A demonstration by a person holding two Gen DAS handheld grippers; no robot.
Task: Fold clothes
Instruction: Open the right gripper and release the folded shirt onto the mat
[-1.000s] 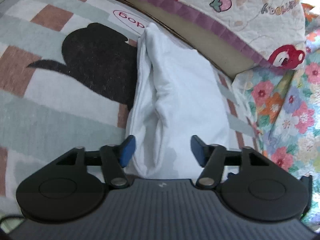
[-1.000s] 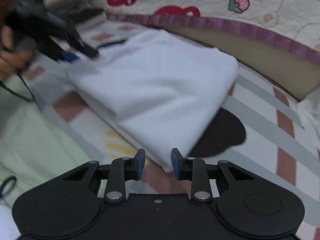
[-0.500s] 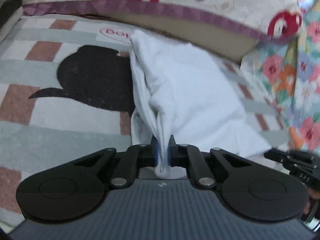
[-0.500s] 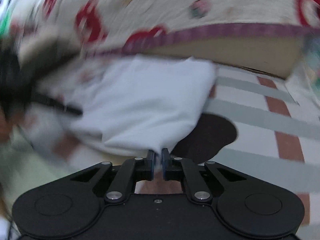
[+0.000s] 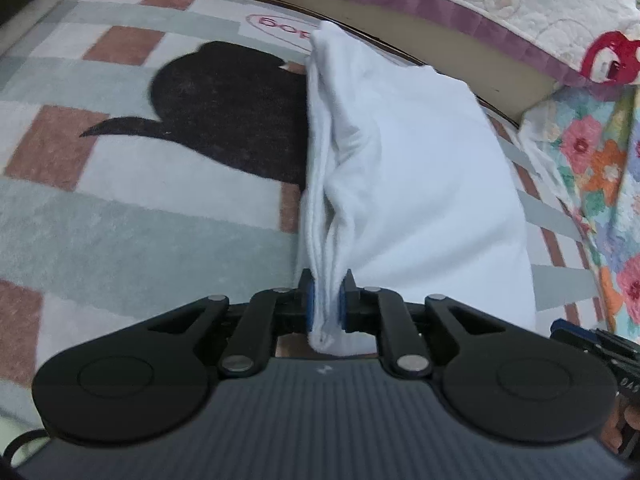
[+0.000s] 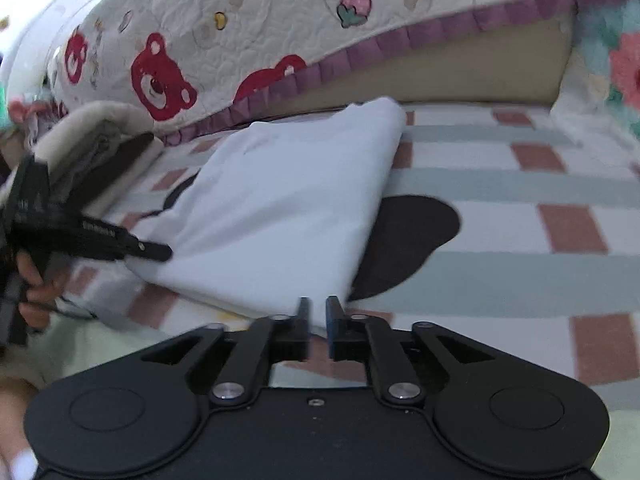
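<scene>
A: What is the left gripper point(image 5: 326, 304) doing in its own wrist view?

B: It is pinching the near corner of the folded white garment point(image 5: 420, 184), with bunched layers of cloth sitting between the blue pads point(image 5: 309, 306) while the jaws are easing apart.

A: Where is the garment lying?

B: It is stretching away from the gripper across a checked rug point(image 5: 120, 208), partly covering the black animal shape point(image 5: 228, 112) woven into it.

A: And beyond that?

B: A quilt with a purple border point(image 5: 440, 12) is hanging over the far edge, a floral fabric point(image 5: 600, 168) is showing at the right, and part of another black tool point(image 5: 592, 340) is peeking in at the lower right.
</scene>
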